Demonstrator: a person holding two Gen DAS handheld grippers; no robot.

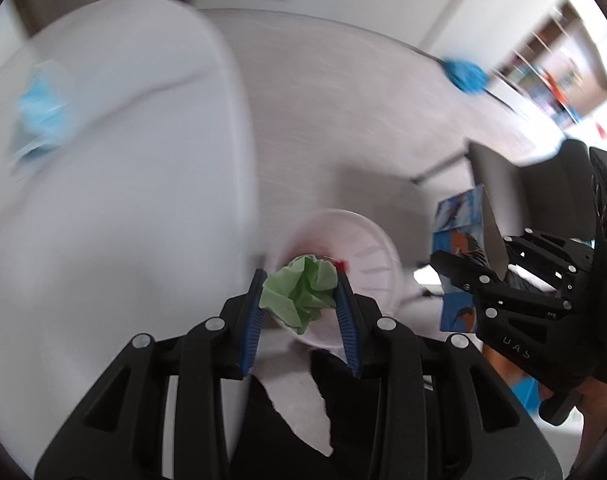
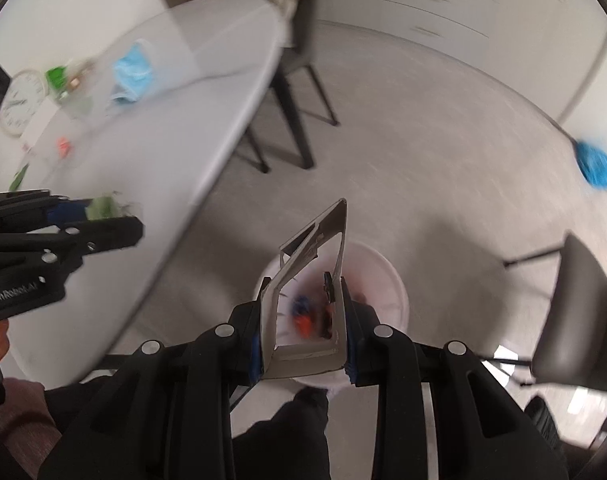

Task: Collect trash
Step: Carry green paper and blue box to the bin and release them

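We hold a crumpled ball of pale green paper (image 1: 303, 292) pinched between the blue-padded fingers of our left gripper (image 1: 301, 300), the wad bulging out past the fingertips. Directly beyond and below those tips sits the round white plastic waste bin (image 1: 377, 256) on the grey floor, its open mouth facing up at us.

Our right gripper (image 2: 303, 320) is clamped on an opened cardboard carton (image 2: 271, 312), grey-white inside and printed blue on the outside, its torn flap rising to a point ahead of the fingers. The same white bin lies straight under this carton, and through the carton's open frame we see blurred red, blue and dark scraps (image 2: 307, 316) already lying in the bin's bottom.

In the left wrist view the right gripper (image 1: 459, 276) appears off to the right of our left one, with the carton's blue printed side (image 1: 457, 240) showing. In the right wrist view the left gripper (image 2: 115, 216) reaches in from the left, the green paper (image 2: 101, 207) just visible at its tips.

To the left of both grippers stands a round white table (image 2: 175, 128). On it lie a light blue face mask (image 2: 129, 74), a round white clock (image 2: 21, 102), a green-labelled clear item (image 2: 57, 78) and a small orange scrap (image 2: 63, 146), all blurred. Beyond the table stands a dark chair (image 2: 291, 64); another dark chair (image 2: 579, 312) stands to the right, and a blue mop head (image 2: 595, 164) rests on the floor further off.
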